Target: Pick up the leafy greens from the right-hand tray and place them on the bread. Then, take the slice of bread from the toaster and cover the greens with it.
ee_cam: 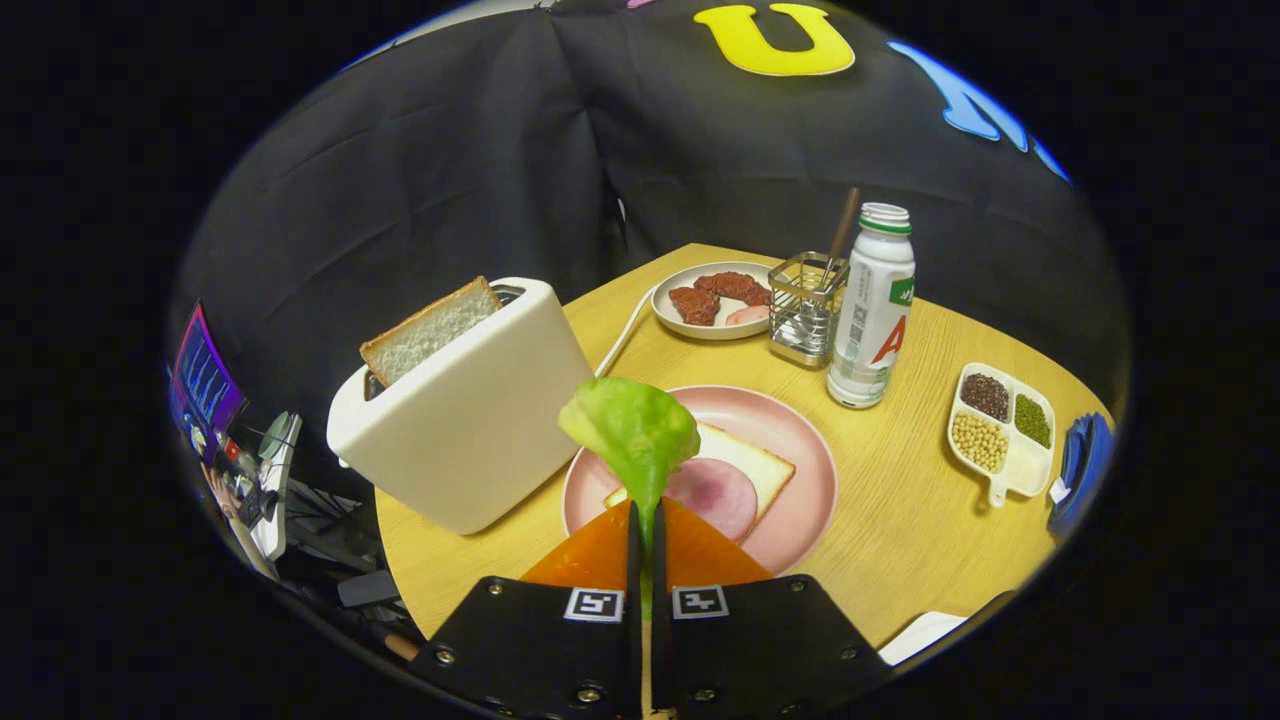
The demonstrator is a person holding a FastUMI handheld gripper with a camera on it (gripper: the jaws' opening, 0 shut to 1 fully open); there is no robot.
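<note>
My gripper [645,525] is shut on a green leaf [632,428], pinching its stem so the leaf stands up ahead of the fingertips. Beyond and below the leaf lies a pink plate [800,440] holding a slice of bread [745,462] with a round pink slice of ham [712,492] on top. The leaf hangs over the plate's left part, above the bread's near corner. To the left of the plate stands a white toaster [470,410] with a slice of bread [430,328] sticking up out of its slot.
Beyond the plate stand a small plate of red meat pieces [715,298], a wire holder with a utensil [808,305] and a white bottle [872,305]. A divided dish of beans [1000,425] lies to the right near the table edge. The toaster's cord [625,335] runs back.
</note>
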